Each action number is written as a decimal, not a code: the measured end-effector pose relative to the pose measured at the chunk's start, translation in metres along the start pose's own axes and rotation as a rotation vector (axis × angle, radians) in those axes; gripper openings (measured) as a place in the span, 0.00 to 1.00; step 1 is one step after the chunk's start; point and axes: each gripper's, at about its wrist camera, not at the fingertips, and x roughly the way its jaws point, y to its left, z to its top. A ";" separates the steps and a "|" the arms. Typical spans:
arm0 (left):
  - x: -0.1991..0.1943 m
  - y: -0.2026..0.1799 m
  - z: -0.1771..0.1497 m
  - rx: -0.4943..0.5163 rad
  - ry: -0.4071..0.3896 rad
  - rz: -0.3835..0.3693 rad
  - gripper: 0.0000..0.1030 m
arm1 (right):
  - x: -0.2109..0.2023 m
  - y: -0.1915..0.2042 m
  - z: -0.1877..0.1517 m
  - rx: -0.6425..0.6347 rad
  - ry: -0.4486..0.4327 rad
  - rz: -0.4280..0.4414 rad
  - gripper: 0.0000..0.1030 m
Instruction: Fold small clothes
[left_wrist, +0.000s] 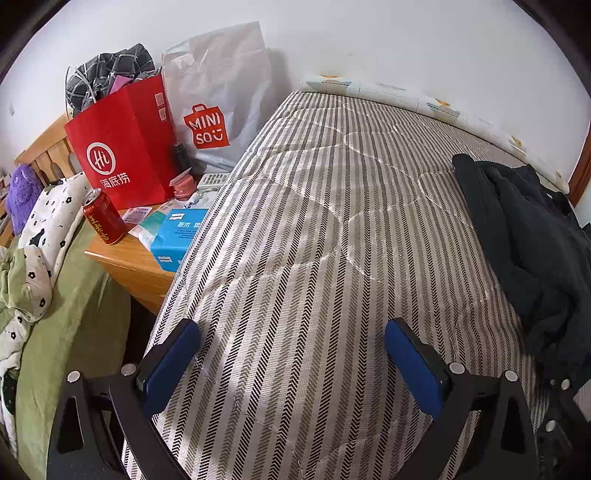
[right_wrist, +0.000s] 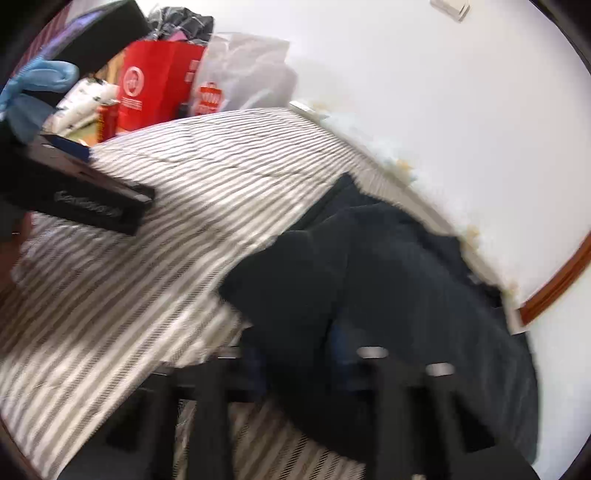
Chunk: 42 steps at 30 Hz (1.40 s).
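Note:
A crumpled black garment (left_wrist: 524, 240) lies on the right side of the striped bed quilt (left_wrist: 314, 240). My left gripper (left_wrist: 291, 354) is open and empty, low over the quilt's near edge, left of the garment. In the blurred right wrist view the black garment (right_wrist: 388, 280) drapes over my right gripper (right_wrist: 299, 354), whose blue pads appear closed on a fold of it. The left gripper (right_wrist: 92, 192) shows at the left of that view, above the quilt (right_wrist: 147, 221).
A wooden nightstand (left_wrist: 125, 258) left of the bed holds a red bag (left_wrist: 122, 147), a white Miniso bag (left_wrist: 218, 103), a red can (left_wrist: 103, 218) and a blue box (left_wrist: 177, 236). A green bed with a flowered cover (left_wrist: 44, 236) lies far left. A white wall runs behind.

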 end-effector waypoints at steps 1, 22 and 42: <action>0.000 0.000 0.000 0.000 0.000 0.000 0.99 | -0.002 -0.009 0.001 0.031 -0.011 0.037 0.18; -0.064 -0.142 -0.002 0.154 -0.145 -0.391 0.97 | -0.054 -0.296 -0.077 0.731 -0.244 0.225 0.15; -0.075 -0.334 -0.075 0.552 -0.086 -0.672 0.97 | -0.038 -0.402 -0.252 0.991 -0.084 -0.074 0.55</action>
